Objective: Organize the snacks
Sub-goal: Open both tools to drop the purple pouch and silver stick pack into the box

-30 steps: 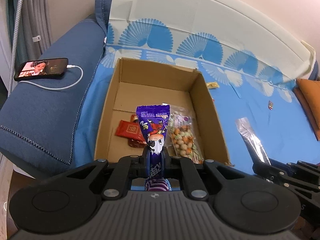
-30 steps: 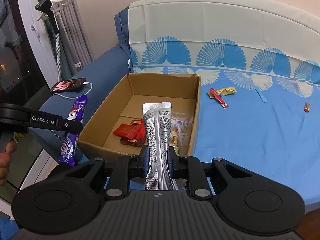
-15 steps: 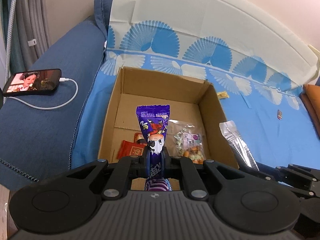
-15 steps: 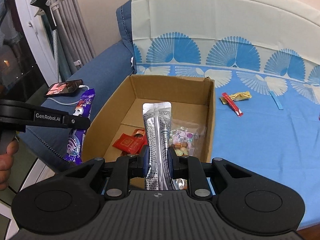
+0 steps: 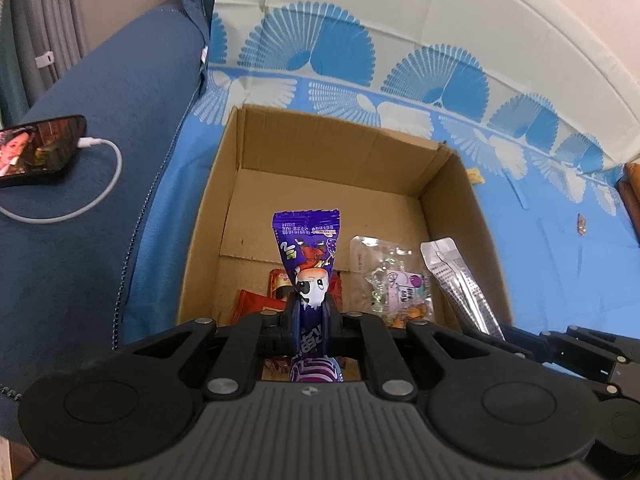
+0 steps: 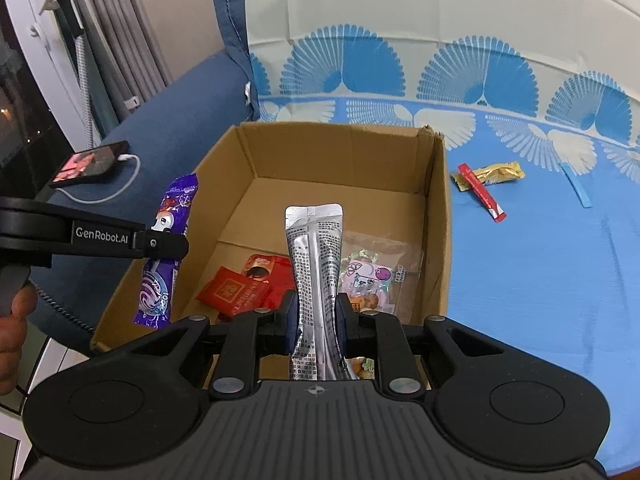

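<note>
My left gripper (image 5: 311,312) is shut on a purple candy packet (image 5: 308,248), held upright above the near part of the open cardboard box (image 5: 332,136). My right gripper (image 6: 316,320) is shut on a silver foil sachet (image 6: 316,252) over the same box (image 6: 438,216). The right wrist view shows the left gripper (image 6: 160,244) with the purple packet (image 6: 160,280) at the box's left wall. Inside the box lie red packets (image 6: 236,292) and a clear bag of mixed snacks (image 6: 376,276). On the blue cover lie a gold packet (image 6: 496,172) and a red stick (image 6: 482,192).
A phone (image 5: 36,152) on a white cable rests on the dark blue sofa arm at the left. A small wrapped sweet (image 5: 581,226) lies on the blue cover to the right. An orange cushion edge (image 5: 632,184) shows far right. A person's hand (image 6: 16,320) holds the left gripper.
Both grippers have moved forward and down toward the box, which now looks larger and closer. Each keeps hold of its packet. The silver sachet now hangs over the box's right side.
</note>
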`<state>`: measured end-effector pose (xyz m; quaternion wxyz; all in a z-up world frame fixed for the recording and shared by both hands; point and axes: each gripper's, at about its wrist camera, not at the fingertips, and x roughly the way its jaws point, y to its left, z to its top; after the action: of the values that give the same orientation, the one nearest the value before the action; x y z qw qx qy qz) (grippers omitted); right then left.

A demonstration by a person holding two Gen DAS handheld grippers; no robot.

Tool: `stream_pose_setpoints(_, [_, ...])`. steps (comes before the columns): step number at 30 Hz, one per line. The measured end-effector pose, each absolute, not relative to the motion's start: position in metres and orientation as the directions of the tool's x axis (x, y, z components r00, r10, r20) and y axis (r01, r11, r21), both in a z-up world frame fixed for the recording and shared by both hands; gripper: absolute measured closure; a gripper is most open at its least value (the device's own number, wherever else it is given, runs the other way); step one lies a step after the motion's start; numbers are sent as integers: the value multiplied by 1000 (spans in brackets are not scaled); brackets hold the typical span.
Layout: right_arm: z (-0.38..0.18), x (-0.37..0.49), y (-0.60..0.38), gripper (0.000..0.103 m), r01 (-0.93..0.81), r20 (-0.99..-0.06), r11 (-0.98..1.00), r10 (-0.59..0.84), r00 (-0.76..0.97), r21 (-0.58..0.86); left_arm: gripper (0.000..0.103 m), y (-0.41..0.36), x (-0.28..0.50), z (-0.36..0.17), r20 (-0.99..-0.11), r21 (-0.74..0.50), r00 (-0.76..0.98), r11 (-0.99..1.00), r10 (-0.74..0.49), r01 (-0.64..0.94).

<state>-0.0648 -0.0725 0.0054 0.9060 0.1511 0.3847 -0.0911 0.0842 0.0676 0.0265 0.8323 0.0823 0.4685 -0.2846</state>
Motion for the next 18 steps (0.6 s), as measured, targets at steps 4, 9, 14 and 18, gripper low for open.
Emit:
stream_pose_setpoints(4, [-3, -50, -76, 81, 282, -735, 938, -44, 677, 203, 92, 63, 95, 13, -839, -123, 387, 826, -383, 550])
stream_pose_setpoints(9, [-11, -37, -81, 79, 294, -741, 933, -48, 670, 206, 92, 53, 104, -1, -849, -89, 386, 819, -360, 567])
stream_pose_setpoints(14, [-11, -32, -88, 36, 321, -738, 924, -65, 671, 211, 0, 50, 109, -7, -868, -68, 385, 844, -313, 532])
stream_pose_setpoints(18, [-8, -39, -85, 22, 317, -739, 928, -74, 669, 194, 0, 64, 101, -2, -860, -56, 410, 855, -304, 516])
